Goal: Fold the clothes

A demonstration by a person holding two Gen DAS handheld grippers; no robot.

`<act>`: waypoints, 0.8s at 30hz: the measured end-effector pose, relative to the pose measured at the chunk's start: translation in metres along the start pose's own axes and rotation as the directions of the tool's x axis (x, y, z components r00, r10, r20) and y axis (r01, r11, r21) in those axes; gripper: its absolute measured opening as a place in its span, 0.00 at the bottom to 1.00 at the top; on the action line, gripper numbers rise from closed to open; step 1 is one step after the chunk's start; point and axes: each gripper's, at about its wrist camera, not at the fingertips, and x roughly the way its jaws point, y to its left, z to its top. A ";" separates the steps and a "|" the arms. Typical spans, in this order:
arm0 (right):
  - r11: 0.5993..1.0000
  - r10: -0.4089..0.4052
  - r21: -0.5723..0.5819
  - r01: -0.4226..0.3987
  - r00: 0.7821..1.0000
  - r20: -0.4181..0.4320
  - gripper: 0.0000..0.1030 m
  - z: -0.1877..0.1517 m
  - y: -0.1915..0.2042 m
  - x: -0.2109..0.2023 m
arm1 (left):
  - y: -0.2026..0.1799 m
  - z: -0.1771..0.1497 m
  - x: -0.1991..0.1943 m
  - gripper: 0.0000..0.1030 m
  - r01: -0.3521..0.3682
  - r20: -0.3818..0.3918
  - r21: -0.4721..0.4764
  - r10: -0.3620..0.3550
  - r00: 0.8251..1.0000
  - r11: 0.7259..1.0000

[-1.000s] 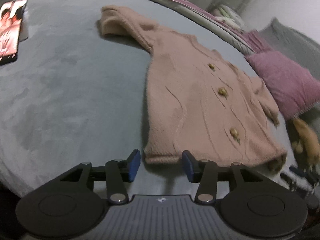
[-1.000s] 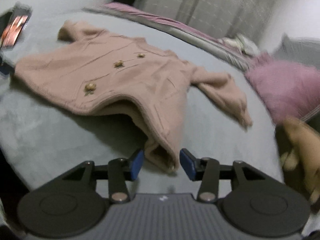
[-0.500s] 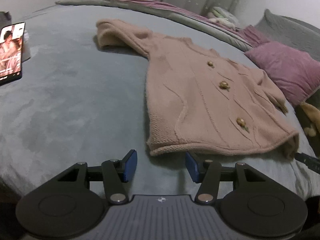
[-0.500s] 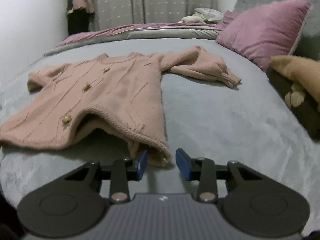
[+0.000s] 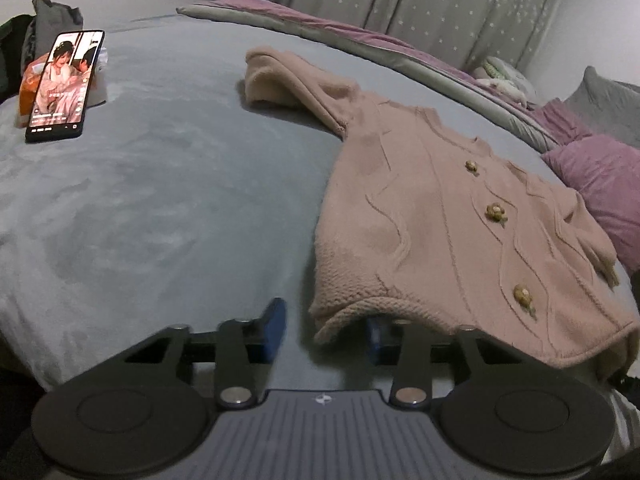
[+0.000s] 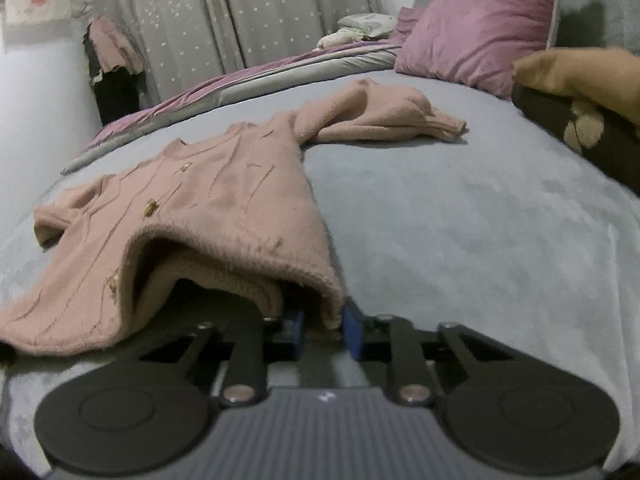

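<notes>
A pink knitted cardigan [image 5: 432, 216] with three gold buttons lies face up on the grey bed cover [image 5: 160, 200], one sleeve [image 5: 280, 76] stretched away. My left gripper [image 5: 324, 332] is open at the near hem corner. The corner lies between its fingers and the hem drapes over the right pad. In the right wrist view the cardigan [image 6: 224, 196] has its other hem corner raised off the bed, with my right gripper [image 6: 323, 326] shut on it. The second sleeve [image 6: 384, 112] lies bunched toward the pillows.
A lit phone [image 5: 60, 84] leans on an orange pack at the far left of the bed. Purple pillows [image 6: 472, 28] and a brown plush toy [image 6: 580, 92] sit to the right. A folded quilt [image 5: 360, 40] and curtains line the far side.
Both grippers have moved in onto the hem. The right gripper's fingers closed on its corner and lifted it; the left stayed open as the hem slid between its fingers.
</notes>
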 end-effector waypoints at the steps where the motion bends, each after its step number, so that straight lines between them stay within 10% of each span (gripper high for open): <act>1: 1.000 -0.010 -0.018 0.010 1.000 0.001 0.12 0.002 0.001 -0.001 | 0.001 0.001 0.000 0.14 0.019 -0.002 -0.004 -0.019 1.000 1.000; 11: 0.958 -0.164 -0.212 0.191 0.977 0.139 0.10 0.032 0.003 -0.034 | -0.004 0.008 -0.030 0.08 -0.008 0.025 0.078 0.006 1.000 0.997; 17: 0.854 -0.193 -0.446 0.268 0.959 0.206 0.10 0.027 0.021 -0.045 | -0.012 0.012 -0.041 0.08 -0.045 0.010 0.144 0.045 0.999 0.989; 24: 0.864 -0.224 -0.445 0.235 0.972 0.078 0.10 0.026 0.004 -0.024 | -0.003 0.004 -0.021 0.08 -0.065 -0.088 0.143 0.078 0.993 0.988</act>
